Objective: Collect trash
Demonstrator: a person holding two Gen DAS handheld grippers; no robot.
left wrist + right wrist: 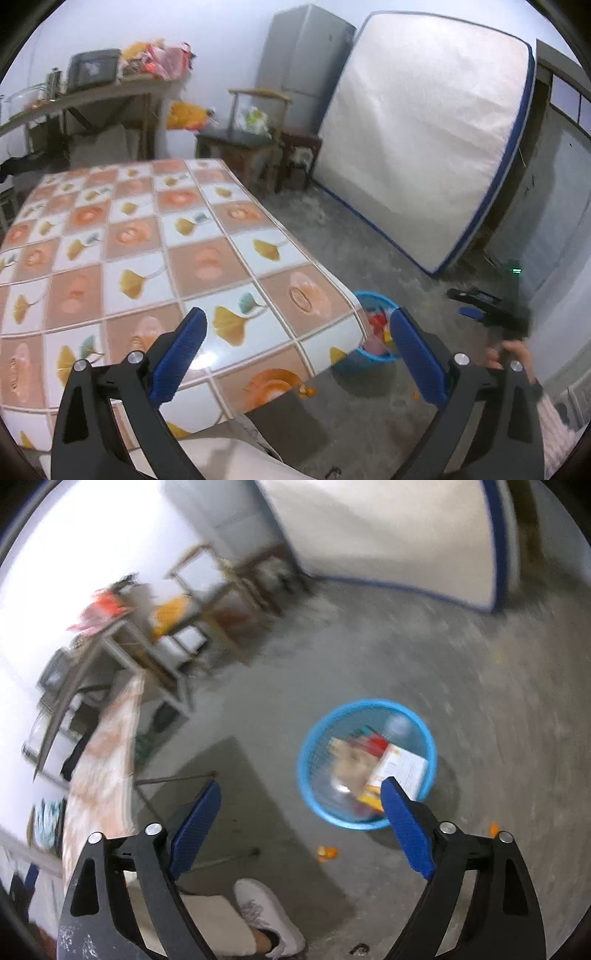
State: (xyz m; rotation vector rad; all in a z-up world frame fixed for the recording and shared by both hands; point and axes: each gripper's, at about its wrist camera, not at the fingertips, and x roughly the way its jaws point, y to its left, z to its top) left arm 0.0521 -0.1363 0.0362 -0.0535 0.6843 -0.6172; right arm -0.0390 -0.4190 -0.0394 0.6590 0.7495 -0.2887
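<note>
Basket point(369, 716) on floor, holding boxes point(400, 766), wrappers.

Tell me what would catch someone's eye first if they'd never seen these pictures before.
Probably the table's tile-patterned cloth with orange squares and yellow leaves, filling the left of the left wrist view. Next, the big white mattress with blue edging leaning against the far wall. In the right wrist view, the bright blue basket on the grey floor stands out, holding boxes and wrappers, with the open, empty right claw above its near rim.
</note>
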